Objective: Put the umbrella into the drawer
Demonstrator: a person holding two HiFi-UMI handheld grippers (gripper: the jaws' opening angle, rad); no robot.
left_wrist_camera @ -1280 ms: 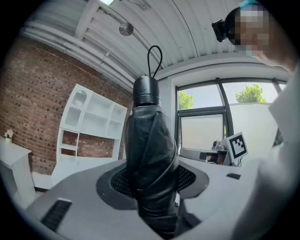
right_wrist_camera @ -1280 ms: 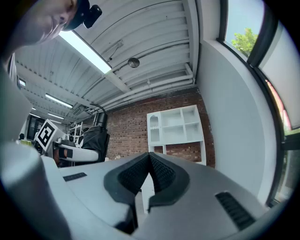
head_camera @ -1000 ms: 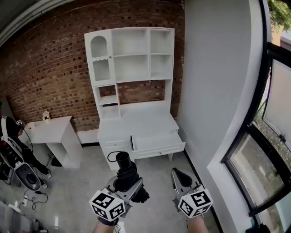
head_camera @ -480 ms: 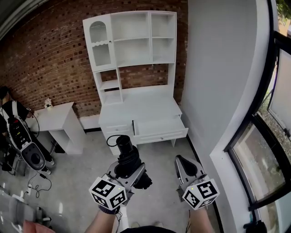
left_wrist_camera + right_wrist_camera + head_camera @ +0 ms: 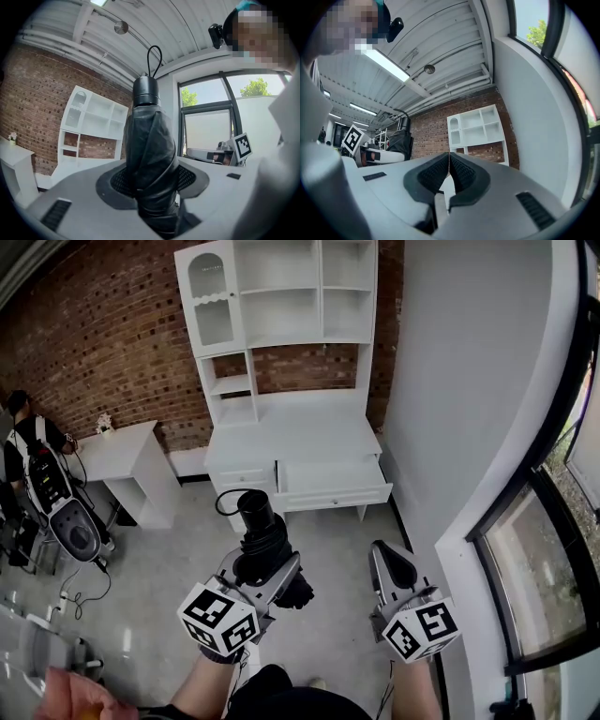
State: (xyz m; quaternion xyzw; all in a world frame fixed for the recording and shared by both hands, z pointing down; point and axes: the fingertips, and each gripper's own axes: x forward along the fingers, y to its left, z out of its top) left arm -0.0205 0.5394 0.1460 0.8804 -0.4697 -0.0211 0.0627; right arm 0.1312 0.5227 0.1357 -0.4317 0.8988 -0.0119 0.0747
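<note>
A folded black umbrella (image 5: 262, 554) with a round handle cap and wrist loop stands between the jaws of my left gripper (image 5: 267, 573), which is shut on it. In the left gripper view the umbrella (image 5: 149, 154) fills the middle and hides the jaw tips. My right gripper (image 5: 392, 570) is shut with nothing in it; its pads (image 5: 461, 172) meet at the tips. The white desk (image 5: 291, 442) ahead has its right drawer (image 5: 333, 482) pulled open. Both grippers hang over the floor, short of the desk.
A white hutch with shelves (image 5: 281, 296) tops the desk against a brick wall. A small white side table (image 5: 127, 460) stands at the left, with a person and gear (image 5: 47, 488) beyond it. A white wall (image 5: 469, 409) and windows (image 5: 572, 521) close the right side.
The desk and hutch have slid up and grown larger in the head view as I come nearer. Both grippers keep their pose, the umbrella still held in the left.
</note>
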